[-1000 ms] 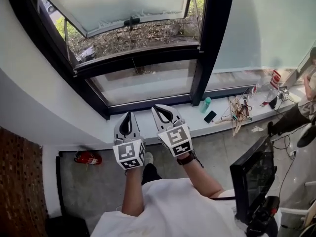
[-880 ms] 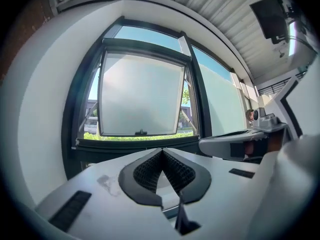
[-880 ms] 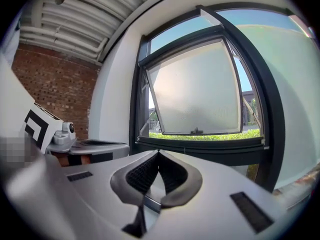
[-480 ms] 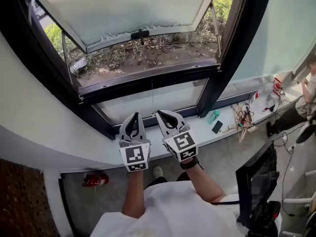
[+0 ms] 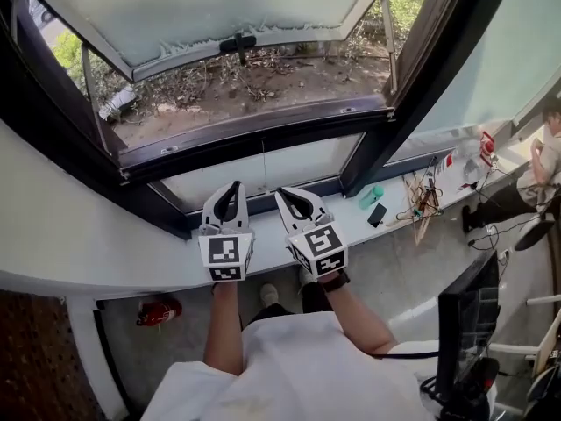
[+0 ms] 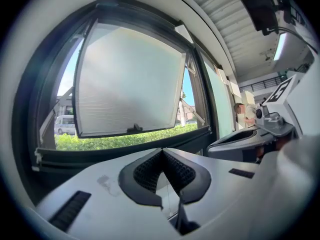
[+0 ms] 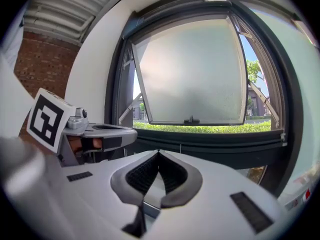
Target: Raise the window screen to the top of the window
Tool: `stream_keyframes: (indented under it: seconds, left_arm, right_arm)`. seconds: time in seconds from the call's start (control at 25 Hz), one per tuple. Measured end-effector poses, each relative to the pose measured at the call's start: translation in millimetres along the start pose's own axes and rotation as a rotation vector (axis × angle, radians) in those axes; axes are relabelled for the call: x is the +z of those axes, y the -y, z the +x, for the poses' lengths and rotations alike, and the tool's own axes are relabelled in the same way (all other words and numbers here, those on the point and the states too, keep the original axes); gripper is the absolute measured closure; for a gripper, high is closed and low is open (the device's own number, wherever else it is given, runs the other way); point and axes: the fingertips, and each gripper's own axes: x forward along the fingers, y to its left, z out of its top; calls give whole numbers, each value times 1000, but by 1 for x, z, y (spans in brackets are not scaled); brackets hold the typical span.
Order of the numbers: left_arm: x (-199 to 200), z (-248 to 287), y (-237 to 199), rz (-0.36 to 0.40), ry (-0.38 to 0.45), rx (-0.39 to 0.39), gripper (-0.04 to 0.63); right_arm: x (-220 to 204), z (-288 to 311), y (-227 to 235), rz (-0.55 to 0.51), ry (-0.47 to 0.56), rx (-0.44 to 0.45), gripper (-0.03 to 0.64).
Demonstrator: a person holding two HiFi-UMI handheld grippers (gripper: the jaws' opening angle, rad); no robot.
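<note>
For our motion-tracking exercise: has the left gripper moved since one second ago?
Yes. The left gripper has advanced toward the window: now over the white sill, farther from the red object below.

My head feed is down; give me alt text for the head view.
The left gripper and right gripper, both shut and empty, hang side by side above the white sill, pointing at the window. Its frosted sash stands swung outward, showing ground outside.
</note>
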Motion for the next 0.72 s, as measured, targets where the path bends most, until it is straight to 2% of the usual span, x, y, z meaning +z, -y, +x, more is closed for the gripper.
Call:
stream_keyframes:
  seconds: [0.08, 0.32, 0.44, 0.56, 0.72]
  left_arm:
    - [0, 21, -5, 111, -45, -32, 609]
    - [-18, 71, -16, 525, -208, -59, 600]
    - [-35, 90, -14, 730, -287, -80, 508]
    - [-43, 102, -17, 872, -338, -67, 486]
    - [-53, 117, -29, 1017, -399, -31, 486]
  right_arm:
    - [-4, 6, 11, 6, -10, -4, 615]
    - [-13, 20, 39, 27, -34, -9, 614]
    - [-27, 23, 52, 42, -63, -15, 614]
    - [-40, 27, 62, 60, -90, -19, 614]
    - [-58, 39, 73, 81, -124, -17, 614]
